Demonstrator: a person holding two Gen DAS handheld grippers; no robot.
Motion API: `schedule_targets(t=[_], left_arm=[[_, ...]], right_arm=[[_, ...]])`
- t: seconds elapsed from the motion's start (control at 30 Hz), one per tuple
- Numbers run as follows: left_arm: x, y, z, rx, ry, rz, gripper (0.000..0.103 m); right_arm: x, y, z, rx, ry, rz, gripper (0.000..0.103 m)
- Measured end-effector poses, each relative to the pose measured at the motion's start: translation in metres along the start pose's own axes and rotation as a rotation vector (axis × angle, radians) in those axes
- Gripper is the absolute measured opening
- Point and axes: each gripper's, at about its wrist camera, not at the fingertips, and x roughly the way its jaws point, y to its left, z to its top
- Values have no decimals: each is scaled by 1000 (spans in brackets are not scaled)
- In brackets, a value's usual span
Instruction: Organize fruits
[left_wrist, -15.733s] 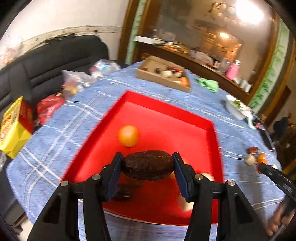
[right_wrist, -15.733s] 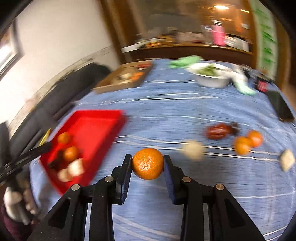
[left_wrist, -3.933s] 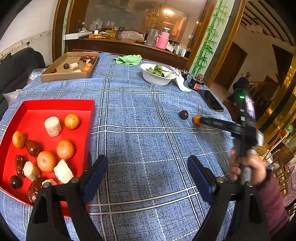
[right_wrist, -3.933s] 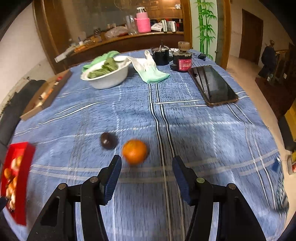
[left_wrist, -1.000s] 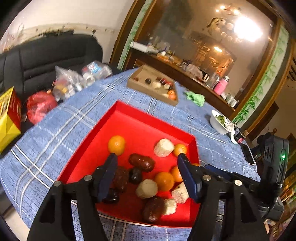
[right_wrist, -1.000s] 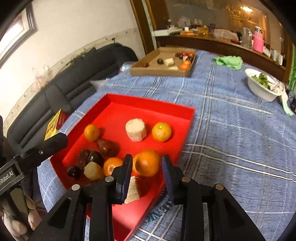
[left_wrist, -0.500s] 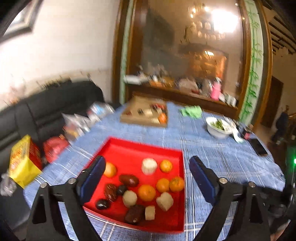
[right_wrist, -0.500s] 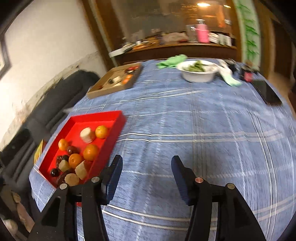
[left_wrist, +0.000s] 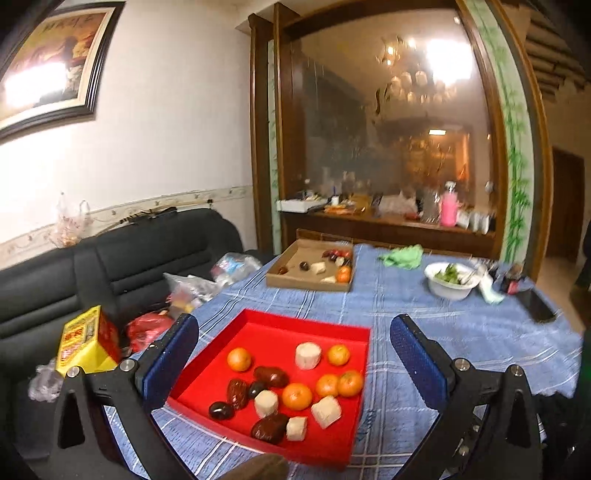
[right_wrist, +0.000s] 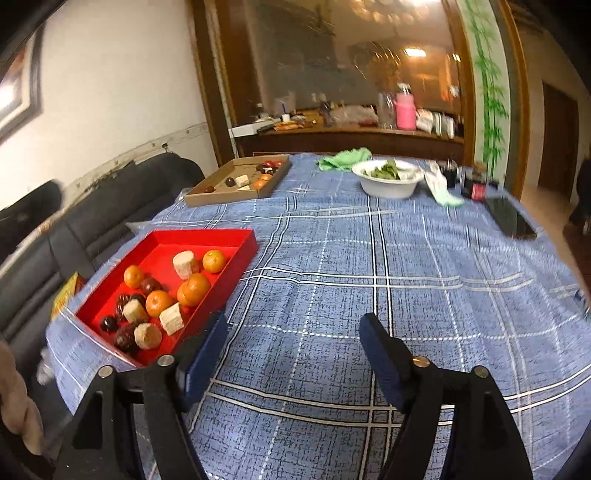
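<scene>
Both grippers are empty now. A second ago the right gripper (right_wrist: 291, 350) still carried an orange over the red tray (left_wrist: 258, 321); that orange has since joined the others in the tray, and its jaws have just been opening and now stand wide with only blue cloth between them. The left gripper (left_wrist: 295, 362) has also just been opening; its jaws stand as wide as they go, framing the tray but touching nothing.

In the left view the tray sits at about 6 o'clock on the counter (right_wrist: 369, 277), holding five oranges (left_wrist: 296, 396), several dark fruits (left_wrist: 270, 376) and pale chunks (left_wrist: 307, 355). In the right view it lies at 8 o'clock, well apart from the jaws.

The open cloth in front shows no loose fruit; seconds ago an orange and a dark fruit lay there. So the gathering looks finished, or nearly so. What remains outside the tray is the fruit in the cardboard box (right_wrist: 240, 184) at 11 o'clock, and whether that belongs to the task I cannot tell.
</scene>
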Motion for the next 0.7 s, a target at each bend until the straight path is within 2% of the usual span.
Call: schedule_targets(t=[0.1,0.3,0.7], left_arm=[[7,-3,-6,11,51,5,103],[25,0,-19,17,134,11,103],[54,5,-39,30,237,9,103]], right_arm=[[-5,10,-4,-38,-21,-14,88],[-5,21,-8,-82,-37,-57,91],[15,28,-13,-93,24,-95,91]])
